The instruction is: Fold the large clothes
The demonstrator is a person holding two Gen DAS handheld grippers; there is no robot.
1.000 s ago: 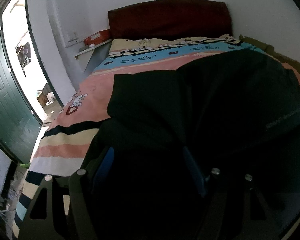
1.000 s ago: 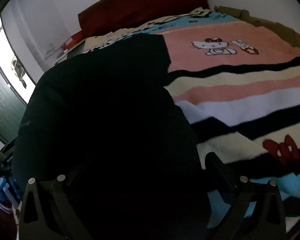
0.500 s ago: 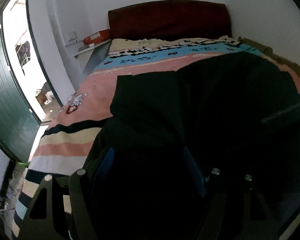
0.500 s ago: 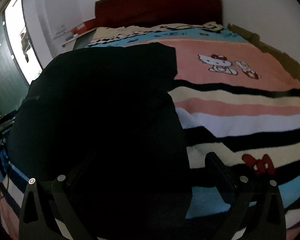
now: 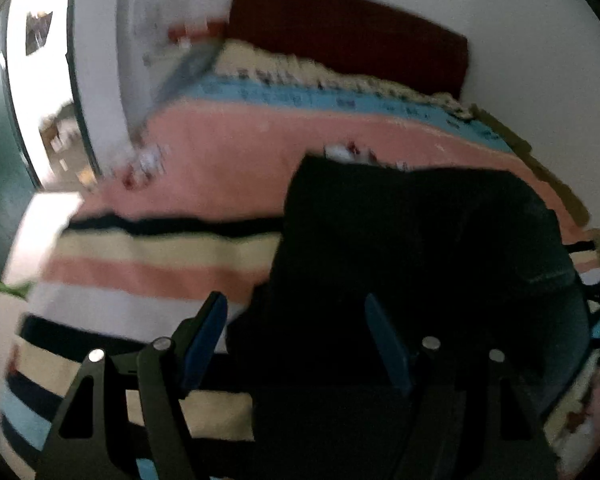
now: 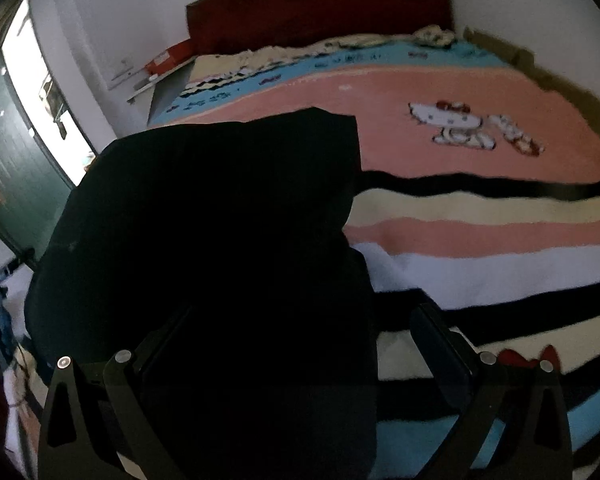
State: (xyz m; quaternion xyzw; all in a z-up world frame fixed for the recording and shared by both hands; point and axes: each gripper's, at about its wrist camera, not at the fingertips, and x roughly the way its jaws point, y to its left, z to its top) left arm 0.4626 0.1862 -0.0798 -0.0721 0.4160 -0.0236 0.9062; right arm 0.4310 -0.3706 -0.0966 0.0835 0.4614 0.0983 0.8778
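A large black garment (image 5: 400,232) lies spread on the striped cartoon blanket (image 5: 160,248) of a bed. In the left wrist view it fills the lower right, and its near part runs in between the fingers of my left gripper (image 5: 296,328), which stands open with its blue pads (image 5: 208,320) wide apart. In the right wrist view the black garment (image 6: 220,208) covers the left half over the blanket (image 6: 480,220). My right gripper (image 6: 300,332) is open too, and the cloth hides much of its left finger. This view is blurred.
A dark red headboard (image 6: 320,4) stands against the white wall at the far end. At the left are a green door (image 6: 16,168), a bright doorway (image 5: 40,100), and a shelf with a red box (image 6: 168,56). Bare blanket stretches to the right in the right wrist view.
The left wrist view has swung left and blurred. The garment now sits lower and further right in it, with more striped blanket showing. The garment's far edge has come nearer in both views.
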